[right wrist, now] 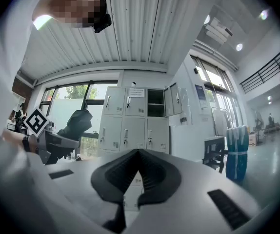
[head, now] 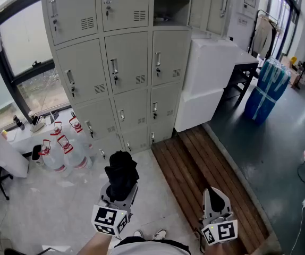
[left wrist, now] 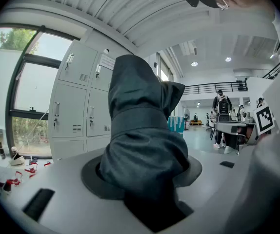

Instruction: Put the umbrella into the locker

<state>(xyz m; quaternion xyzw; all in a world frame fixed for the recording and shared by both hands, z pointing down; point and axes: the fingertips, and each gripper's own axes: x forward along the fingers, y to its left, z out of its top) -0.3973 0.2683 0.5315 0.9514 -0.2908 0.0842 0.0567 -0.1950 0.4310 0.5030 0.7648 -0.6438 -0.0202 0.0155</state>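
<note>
Grey lockers (head: 126,62) ahead beside a window, with pale floor and wooden decking below. Clamped in the left gripper (head: 120,189), a folded dark umbrella (left wrist: 142,145), standing up from between the jaws, well apart from the lockers. Beside it the right gripper (right wrist: 139,152), empty, tips pressed together.

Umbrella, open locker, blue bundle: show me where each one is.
umbrella (head: 121,175), head view, middle of its folded dark fabric.
open locker (head: 171,10), head view, back wall under its shelf.
blue bundle (head: 267,92), head view, its wrapped side.
</note>
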